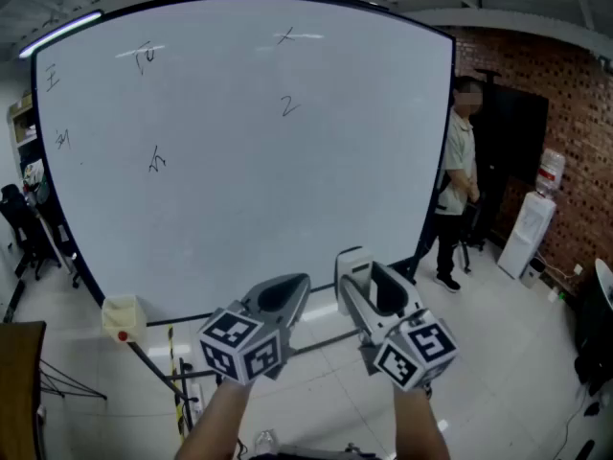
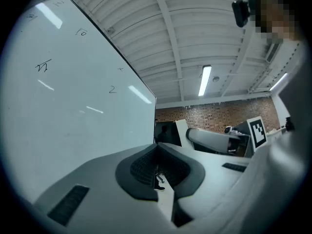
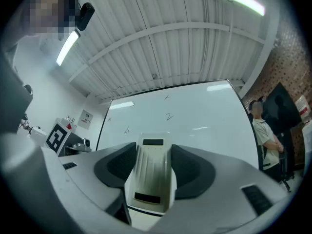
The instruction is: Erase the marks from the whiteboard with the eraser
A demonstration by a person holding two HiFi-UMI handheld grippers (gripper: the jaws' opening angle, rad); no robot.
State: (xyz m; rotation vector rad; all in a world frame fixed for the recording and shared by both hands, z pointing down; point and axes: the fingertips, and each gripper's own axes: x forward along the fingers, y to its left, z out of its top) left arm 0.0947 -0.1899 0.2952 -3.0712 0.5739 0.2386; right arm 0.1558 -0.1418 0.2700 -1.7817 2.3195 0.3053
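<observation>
Hovering abreast before whiteboard (image 1: 239,190): right gripper (image 3: 152,167) fingers clamped on eraser (image 3: 151,179), left gripper (image 2: 159,168) fingers together.

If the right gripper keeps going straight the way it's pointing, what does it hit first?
Most likely the whiteboard. The right gripper is shut on the eraser, which would touch first, probably on a bare patch below the "2" mark. How far off the board is remains unclear.

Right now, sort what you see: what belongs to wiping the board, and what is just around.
Part of the job:
whiteboard
pen marks, such as the "2"
eraser, clamped in the right gripper
left gripper, shut and empty

Just around:
bystander by the board's right edge
water dispenser
office chair at the left
</observation>
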